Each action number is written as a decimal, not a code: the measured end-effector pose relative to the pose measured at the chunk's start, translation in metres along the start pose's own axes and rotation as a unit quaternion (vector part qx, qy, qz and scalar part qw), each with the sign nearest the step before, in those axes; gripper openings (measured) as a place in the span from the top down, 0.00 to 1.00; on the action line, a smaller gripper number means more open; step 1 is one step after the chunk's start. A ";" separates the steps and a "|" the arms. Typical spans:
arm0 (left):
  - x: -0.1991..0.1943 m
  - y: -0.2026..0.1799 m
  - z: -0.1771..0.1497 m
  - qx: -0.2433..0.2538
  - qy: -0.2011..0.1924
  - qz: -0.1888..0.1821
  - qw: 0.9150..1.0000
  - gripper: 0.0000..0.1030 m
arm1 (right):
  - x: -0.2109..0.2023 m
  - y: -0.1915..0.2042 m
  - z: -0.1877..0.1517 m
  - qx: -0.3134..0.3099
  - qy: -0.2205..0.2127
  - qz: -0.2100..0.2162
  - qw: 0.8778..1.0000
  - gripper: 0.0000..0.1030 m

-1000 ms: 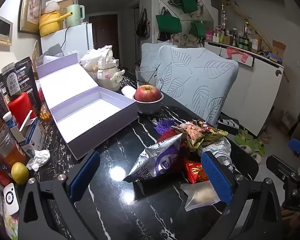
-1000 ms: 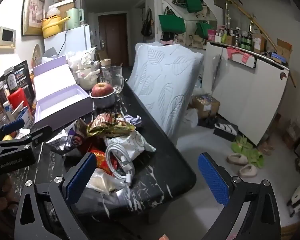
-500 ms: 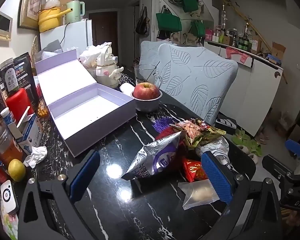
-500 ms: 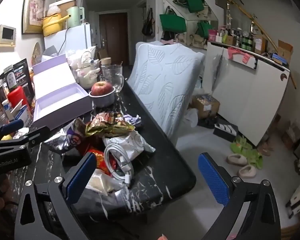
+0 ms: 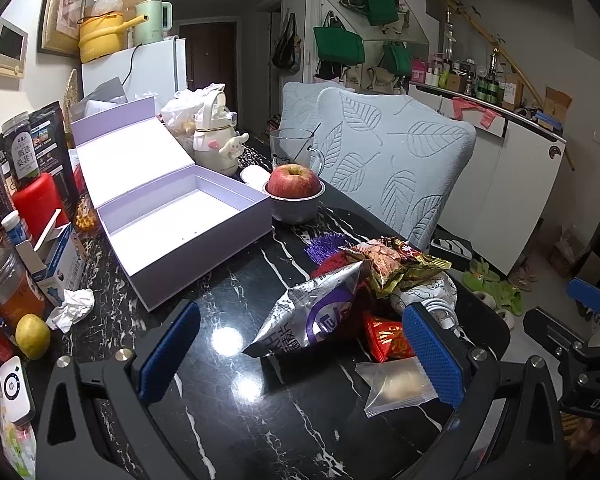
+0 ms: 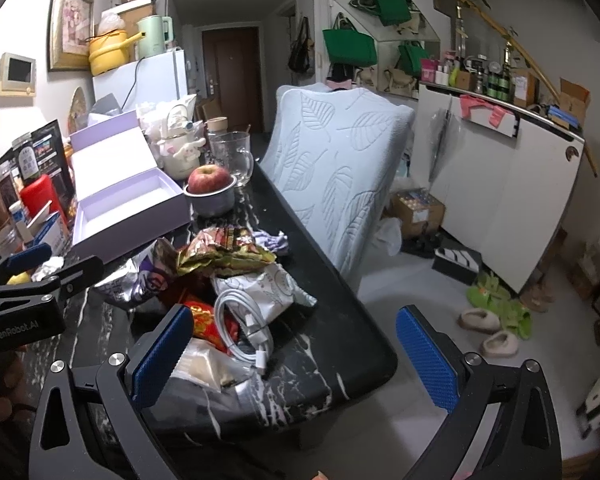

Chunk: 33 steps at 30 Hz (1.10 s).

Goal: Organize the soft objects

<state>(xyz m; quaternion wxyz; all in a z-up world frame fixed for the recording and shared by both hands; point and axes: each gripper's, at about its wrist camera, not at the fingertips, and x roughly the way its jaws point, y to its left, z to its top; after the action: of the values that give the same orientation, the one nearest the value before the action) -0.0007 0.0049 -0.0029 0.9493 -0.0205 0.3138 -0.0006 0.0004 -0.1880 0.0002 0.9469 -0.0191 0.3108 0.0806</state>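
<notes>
Left hand-held gripper (image 5: 300, 354) has eased nearer the silver snack bag (image 5: 316, 312) beside the lavender box (image 5: 204, 240), jaws wide; right hand-held gripper (image 6: 296, 356) wide, empty; nothing boxed yet

Two matte black frames, each left gripper (image 5: 300, 354) and right gripper (image 6: 296, 358) with triangular cut-outs, silver screw heads, and blue dimple-textured pads (image 5: 434, 356) on both fingers. White lettering "GenRobot.AI" printed along the left one's side, seen from the right wrist.
</notes>
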 end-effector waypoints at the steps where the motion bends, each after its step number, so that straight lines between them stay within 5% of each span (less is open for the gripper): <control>1: 0.000 0.000 0.000 0.000 0.001 -0.002 1.000 0.00 | 0.000 0.000 0.000 -0.001 0.000 0.000 1.000 0.00; 33: -0.003 0.001 0.000 -0.001 0.003 -0.011 1.000 0.00 | -0.002 0.005 0.002 -0.012 -0.002 0.000 1.000 0.00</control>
<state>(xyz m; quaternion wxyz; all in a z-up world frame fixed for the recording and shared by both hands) -0.0029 0.0059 -0.0016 0.9483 -0.0252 0.3162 -0.0103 -0.0014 -0.1832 0.0030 0.9471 -0.0307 0.3081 0.0840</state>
